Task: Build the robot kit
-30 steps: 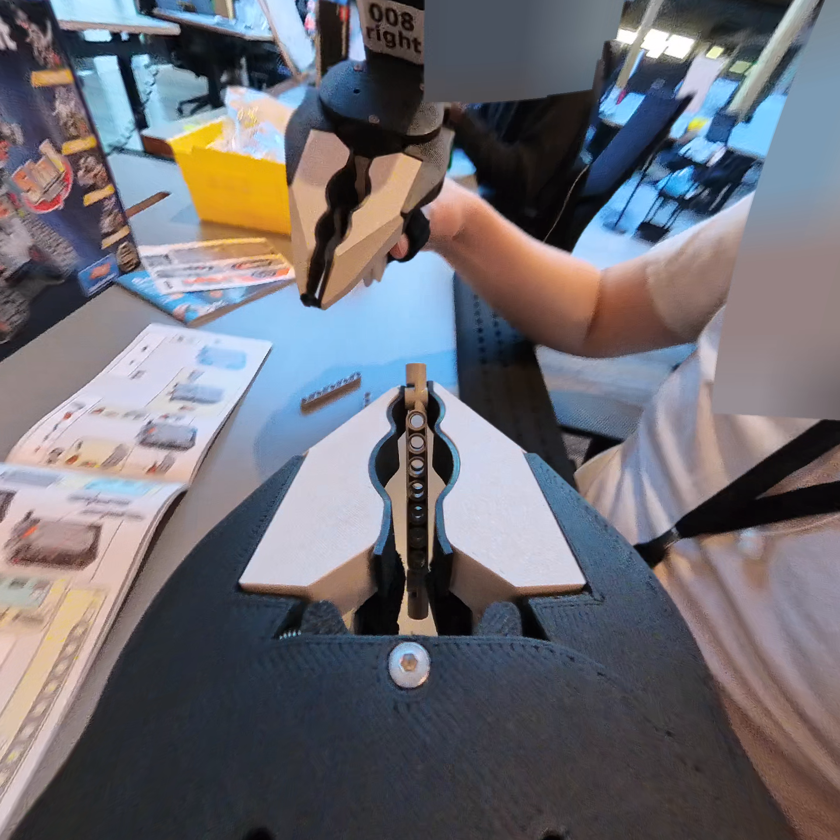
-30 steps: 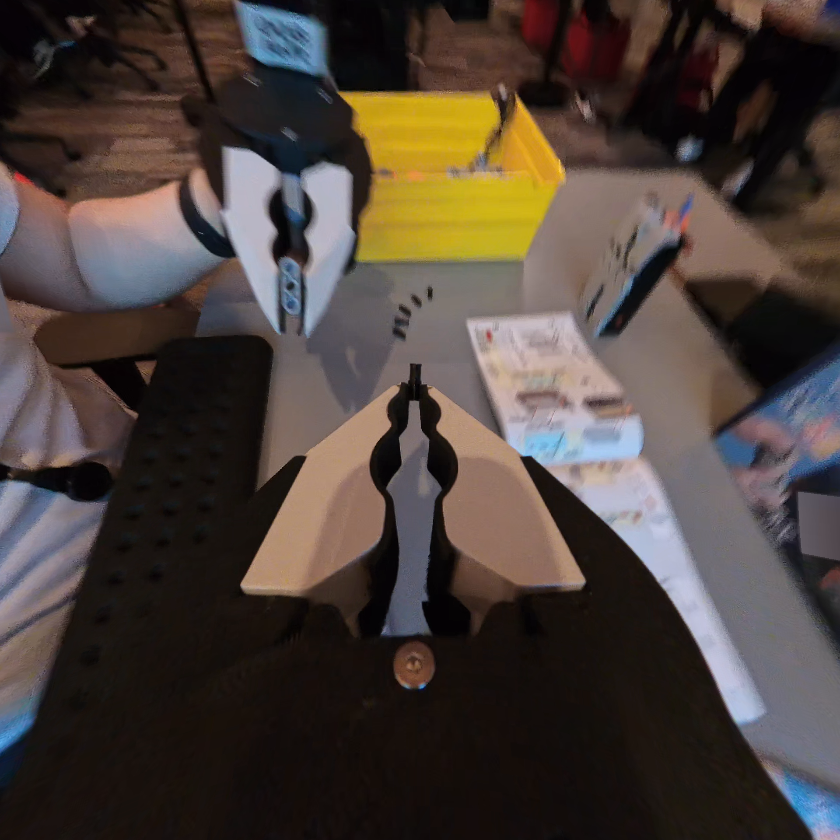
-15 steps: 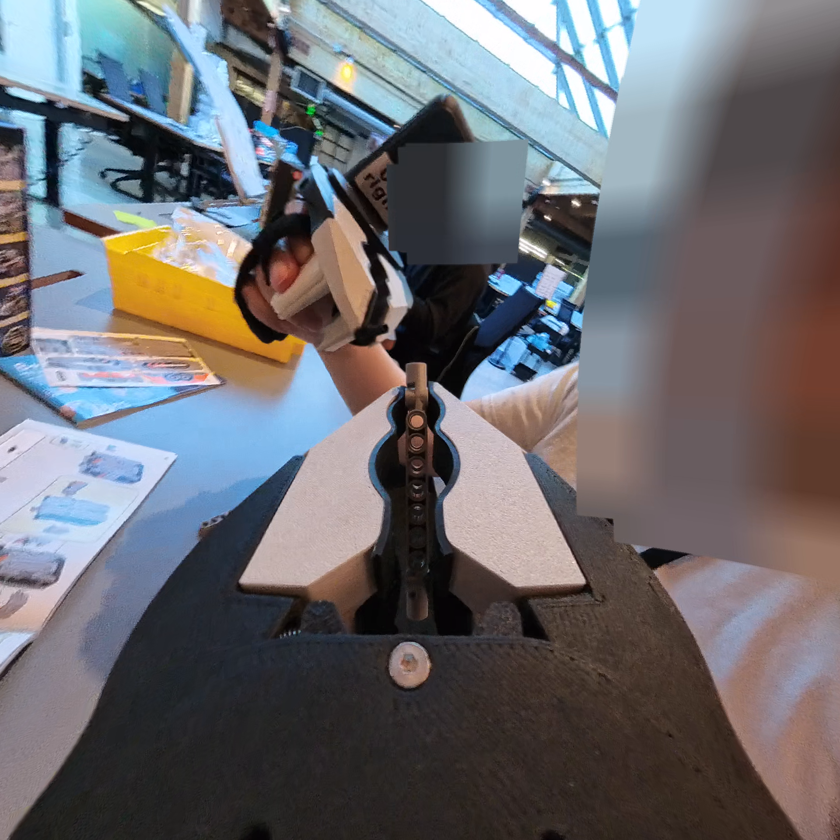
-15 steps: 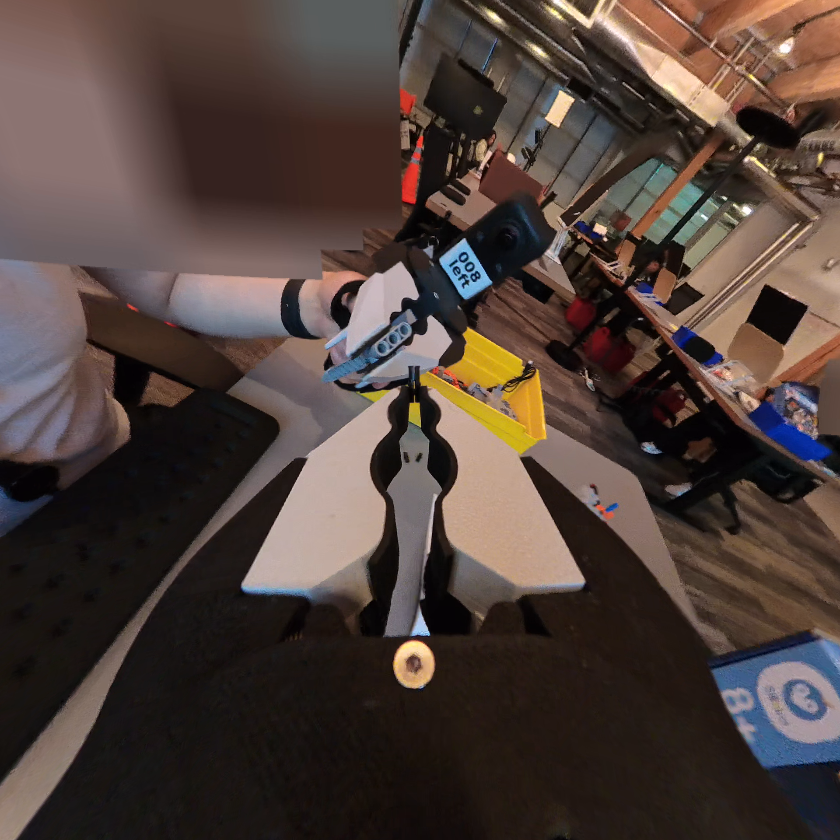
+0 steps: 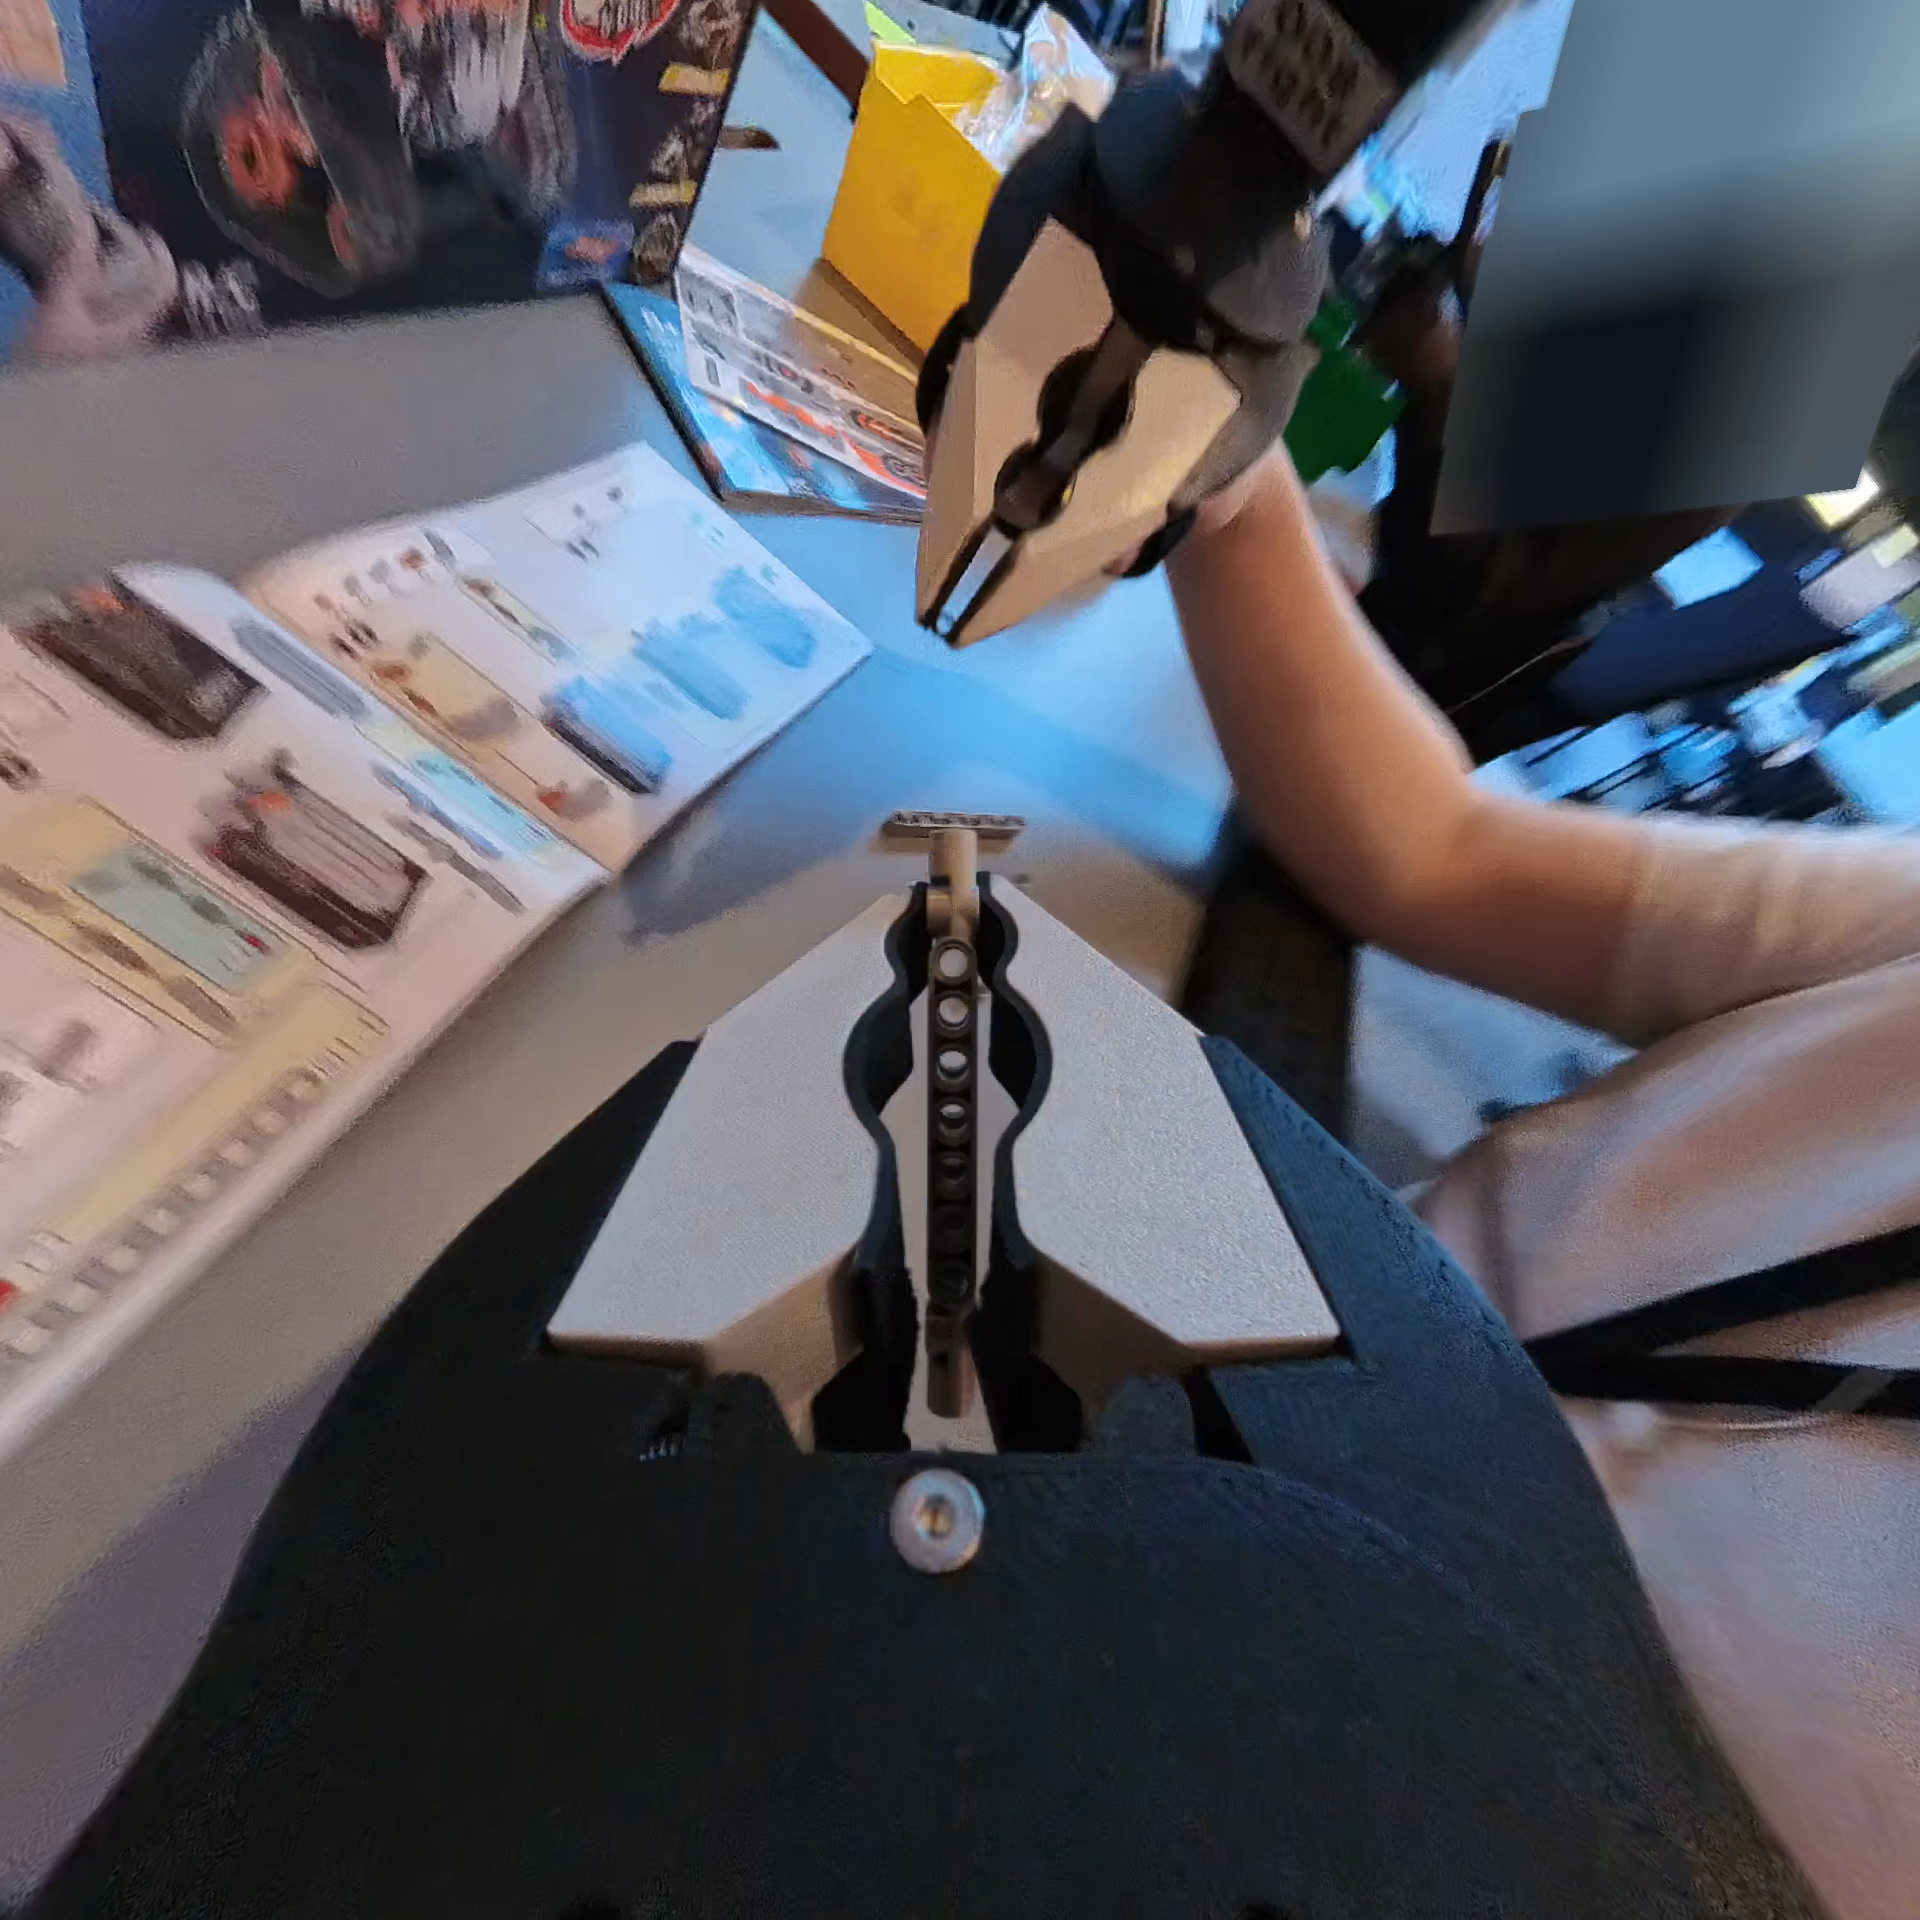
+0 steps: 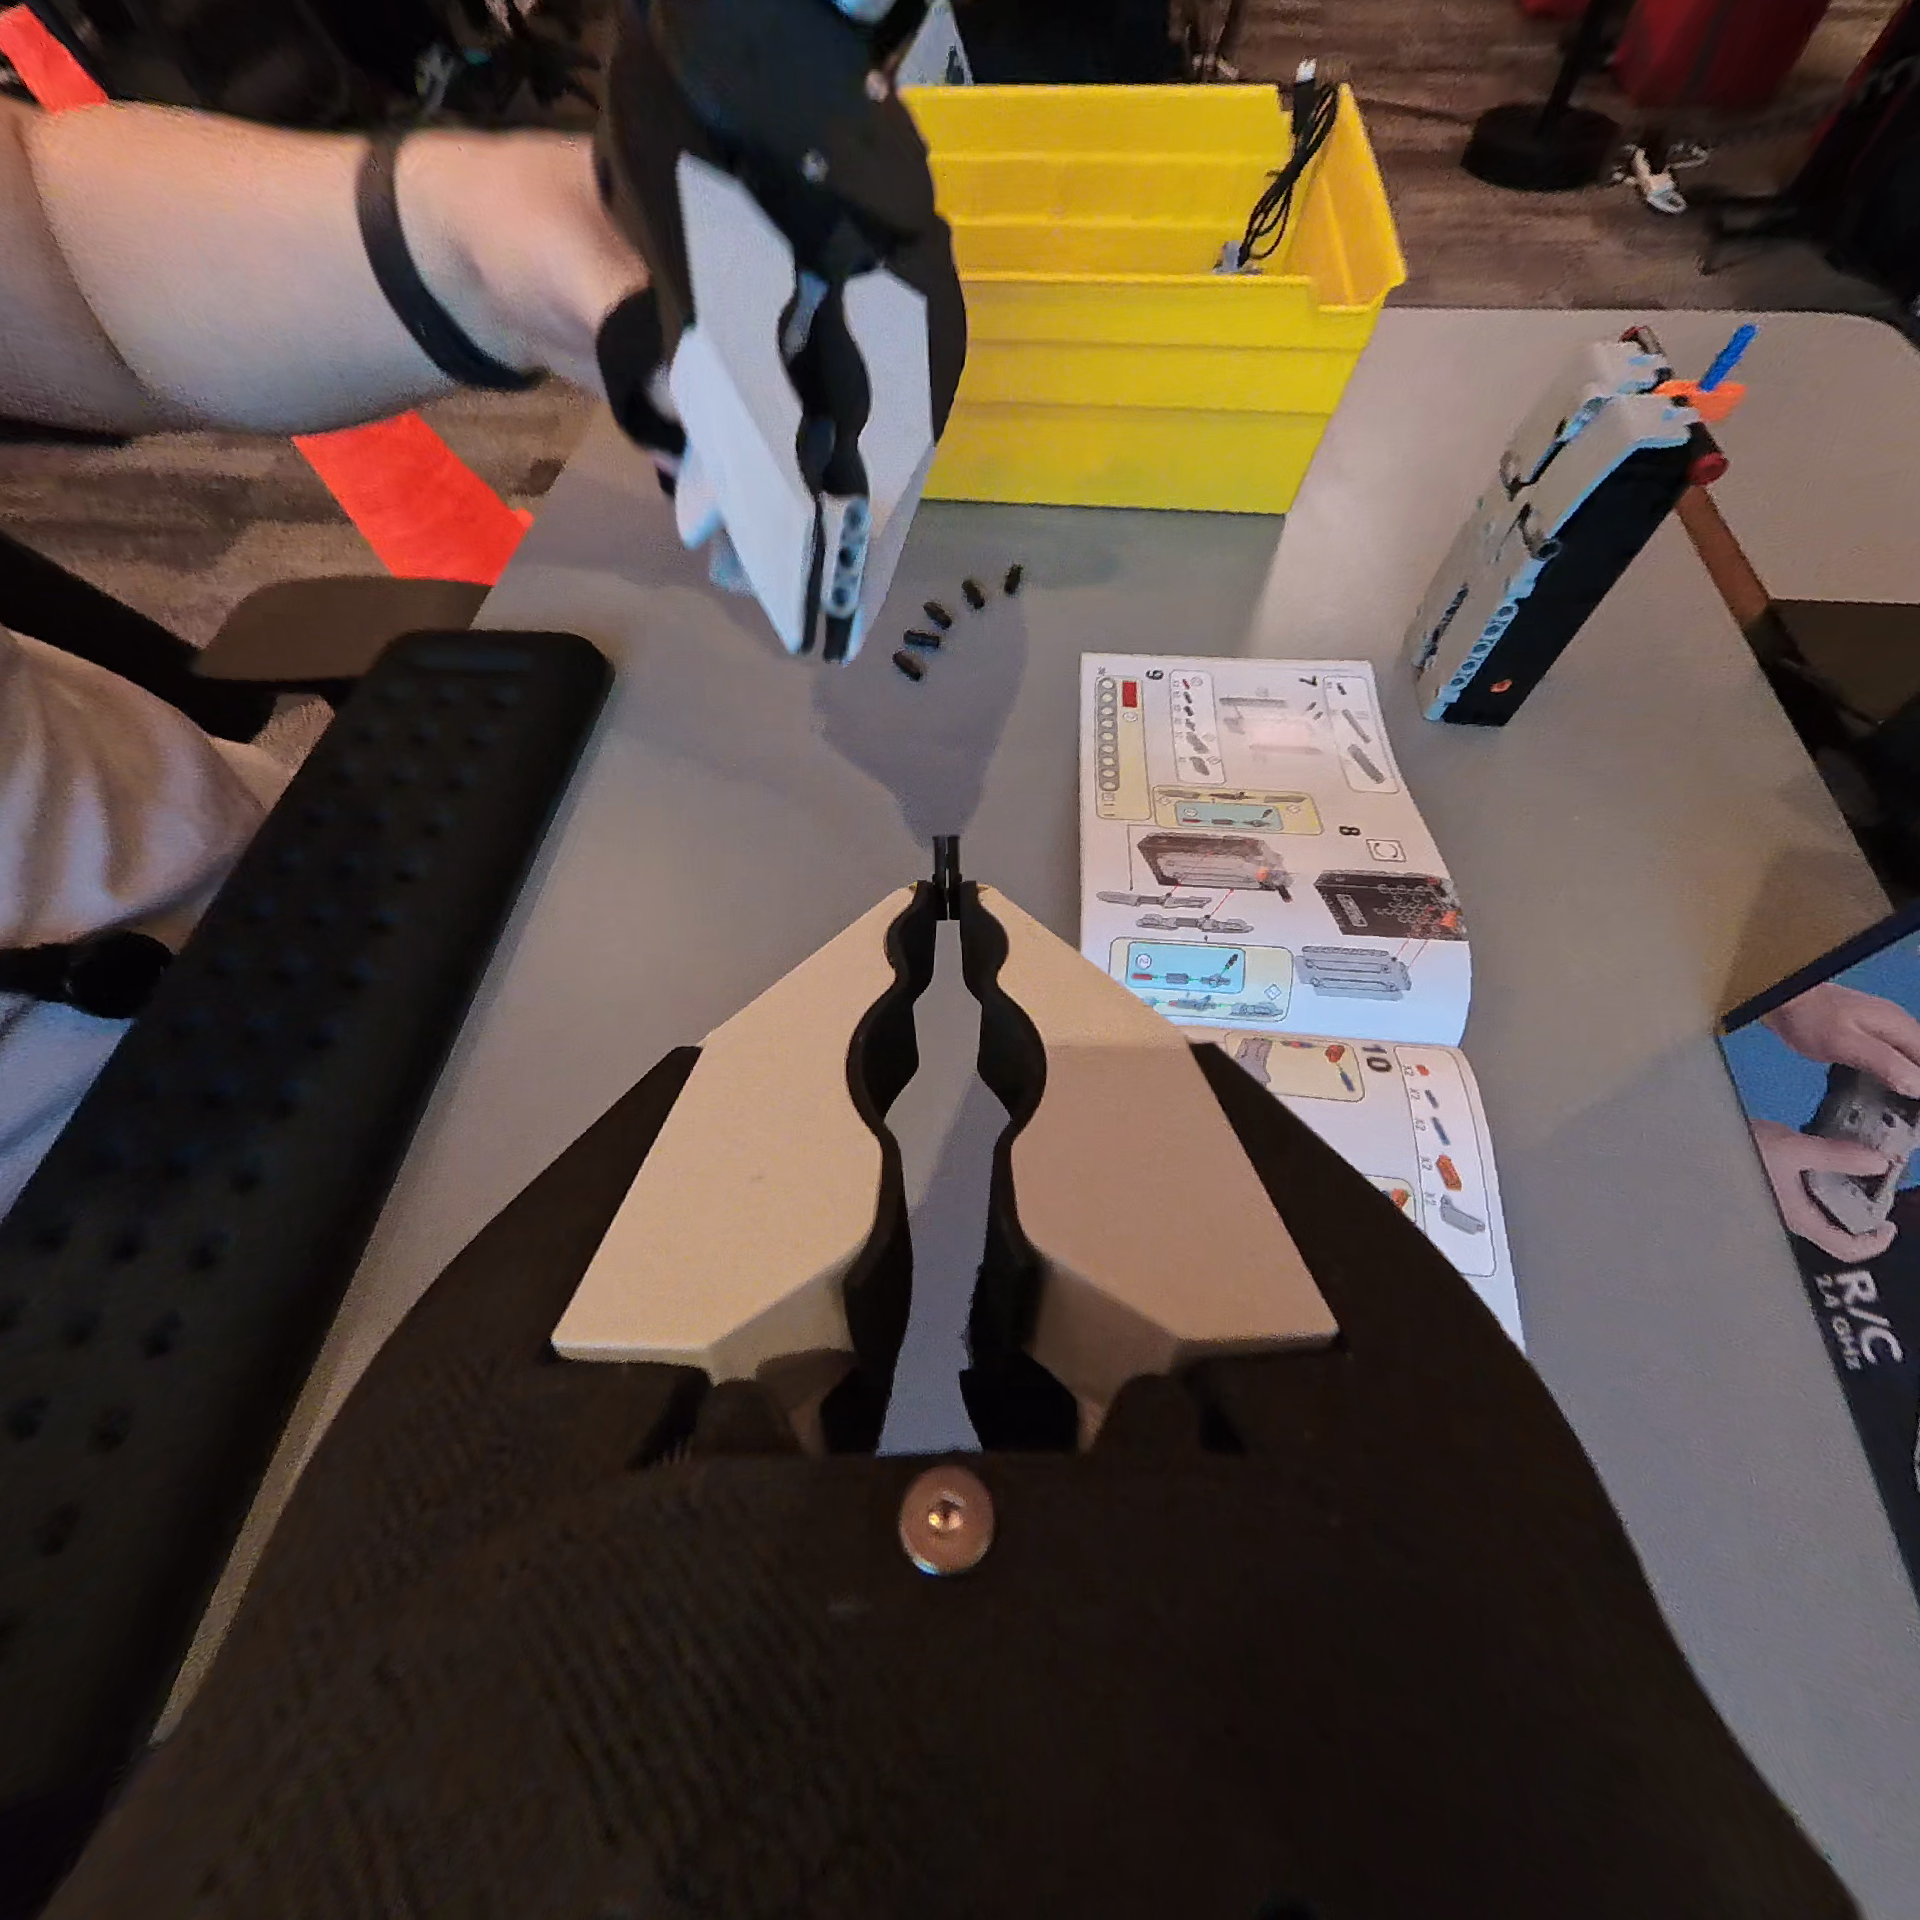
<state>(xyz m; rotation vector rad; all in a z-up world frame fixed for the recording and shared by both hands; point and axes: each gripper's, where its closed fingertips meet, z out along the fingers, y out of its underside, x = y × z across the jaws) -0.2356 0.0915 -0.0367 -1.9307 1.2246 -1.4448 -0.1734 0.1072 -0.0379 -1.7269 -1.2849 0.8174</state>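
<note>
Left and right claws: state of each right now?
Left claw: closed on a long grey plastic beam with a row of round holes.
Right claw: closed on a small black plastic pin at its tips.

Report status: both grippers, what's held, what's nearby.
Left gripper shut on grey holed beam. Right gripper shut on small black pin. Loose black pins, instruction booklet nearby.

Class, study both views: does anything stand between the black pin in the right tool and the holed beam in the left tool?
Nothing visible does. Only air separates the black pin and holed beam; loose pins lie on the grey table beneath, the booklet off to one side.
</note>
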